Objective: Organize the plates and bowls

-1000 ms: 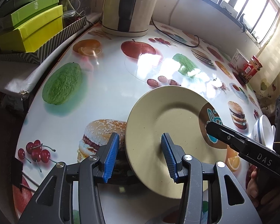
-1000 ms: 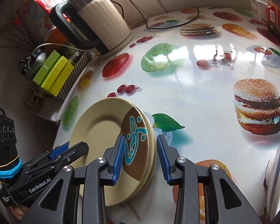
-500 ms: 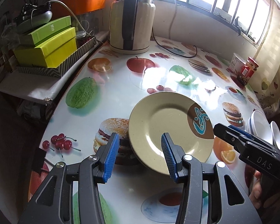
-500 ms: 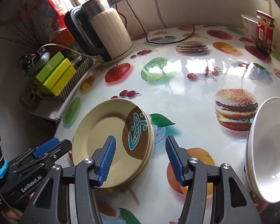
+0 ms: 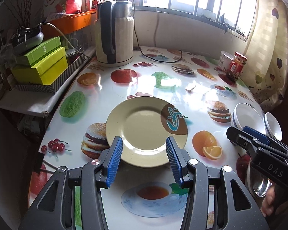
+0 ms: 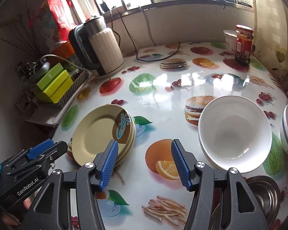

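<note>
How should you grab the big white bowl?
Pinch the white bowl at its near rim, one finger inside and one outside, coming down from the front with the right gripper. It sits open side up, far too wide to straddle, and its thin wall suits a pinch.

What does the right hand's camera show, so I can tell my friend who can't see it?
Open tongs with blue pads hang empty over a table printed with fruit and burgers. A stack of tan plates lies to their left, and a white bowl sits to their right. At the back stand a kettle and a red-lidded jar.
</note>
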Action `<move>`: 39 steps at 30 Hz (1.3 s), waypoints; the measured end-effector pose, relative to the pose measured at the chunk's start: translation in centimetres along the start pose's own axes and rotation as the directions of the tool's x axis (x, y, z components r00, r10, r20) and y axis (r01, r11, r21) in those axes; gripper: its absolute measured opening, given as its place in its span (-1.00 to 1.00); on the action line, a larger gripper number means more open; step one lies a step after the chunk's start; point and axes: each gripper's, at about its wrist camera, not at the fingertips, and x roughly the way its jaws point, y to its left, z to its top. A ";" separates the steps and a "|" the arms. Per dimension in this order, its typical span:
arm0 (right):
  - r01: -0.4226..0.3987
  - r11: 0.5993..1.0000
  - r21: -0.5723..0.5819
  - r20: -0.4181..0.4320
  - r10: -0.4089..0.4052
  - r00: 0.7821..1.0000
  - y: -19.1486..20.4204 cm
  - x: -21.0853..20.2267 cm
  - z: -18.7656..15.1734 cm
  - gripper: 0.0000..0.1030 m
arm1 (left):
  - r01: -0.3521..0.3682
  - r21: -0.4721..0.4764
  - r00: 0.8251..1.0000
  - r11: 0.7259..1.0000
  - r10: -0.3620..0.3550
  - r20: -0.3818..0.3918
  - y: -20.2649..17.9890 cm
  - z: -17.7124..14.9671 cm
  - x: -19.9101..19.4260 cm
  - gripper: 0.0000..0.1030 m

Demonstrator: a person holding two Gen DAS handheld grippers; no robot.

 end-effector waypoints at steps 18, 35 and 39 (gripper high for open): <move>0.182 0.975 0.125 0.098 -0.195 0.976 -8.8 -7.6 -1.6 0.13 | 0.226 0.070 0.974 0.972 -0.223 -0.049 -8.8 0.8 1.0 -0.07; 0.249 0.955 0.160 0.073 -0.263 0.962 -14.7 -7.6 -0.7 0.13 | 0.265 0.132 0.960 0.955 -0.249 -0.124 -14.6 2.5 4.8 -0.07; 0.253 0.957 0.139 0.065 -0.264 0.962 -14.9 -6.8 -0.2 0.13 | 0.269 0.141 0.960 0.953 -0.253 -0.123 -15.4 2.6 5.4 -0.07</move>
